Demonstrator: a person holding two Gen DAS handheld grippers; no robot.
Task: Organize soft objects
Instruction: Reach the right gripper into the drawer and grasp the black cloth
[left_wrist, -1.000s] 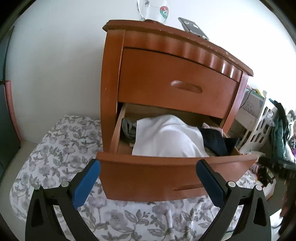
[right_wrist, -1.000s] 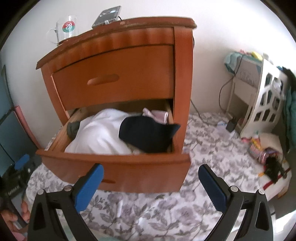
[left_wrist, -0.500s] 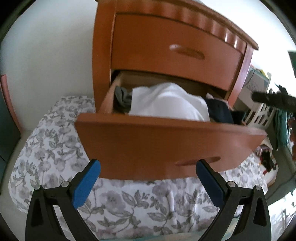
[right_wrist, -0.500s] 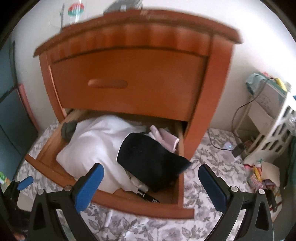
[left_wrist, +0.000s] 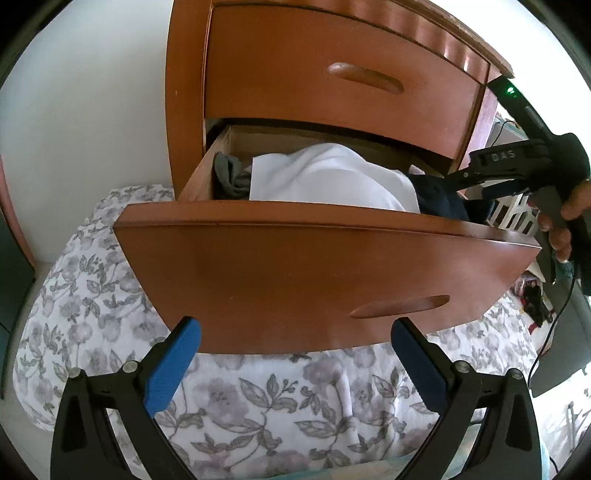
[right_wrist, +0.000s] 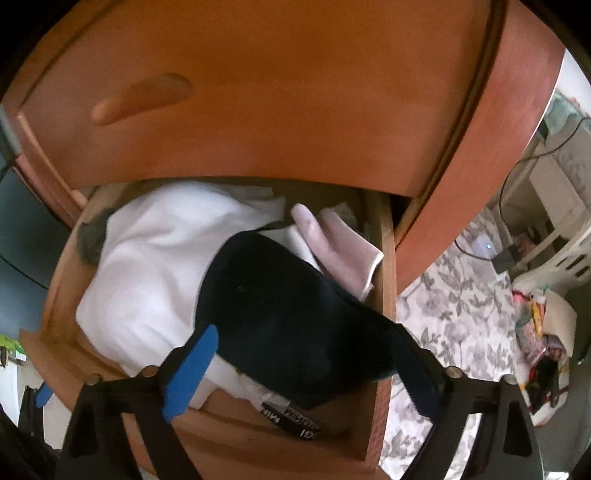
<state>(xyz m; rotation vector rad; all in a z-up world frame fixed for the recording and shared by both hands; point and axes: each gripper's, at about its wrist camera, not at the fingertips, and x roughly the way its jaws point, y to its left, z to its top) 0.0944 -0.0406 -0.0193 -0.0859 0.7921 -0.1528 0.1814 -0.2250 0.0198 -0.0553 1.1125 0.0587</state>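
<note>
A white wall backs a reddish wooden nightstand (left_wrist: 184, 92) standing on a grey floral cloth (left_wrist: 258, 398) spread over the floor. Its upper drawer (left_wrist: 332, 74) is closed and its lower drawer (left_wrist: 314, 273) is pulled out, stuffed with soft things: a large white garment (right_wrist: 155, 258) fills the middle, a dark navy garment (right_wrist: 288, 314) lies over it toward 4 o'clock and laps over the drawer's side wall, a pale pink piece (right_wrist: 340, 251) sits at about 2 o'clock and a grey sock (left_wrist: 231, 175) is tucked at 10 o'clock. The right gripper (right_wrist: 306, 373) points steeply down into the drawer; its jaws have just been closing a little but stand wide, with the navy garment between the blue pads and no clear pinch on it. In the left wrist view a hand (left_wrist: 565, 225) holds it at 3 o'clock. The left gripper (left_wrist: 295, 365) hovers in front of the drawer face, jaws wide and empty. A black waistband (right_wrist: 291, 421) under the navy garment carries white lettering seen upside down, only "MIN" readable
</note>
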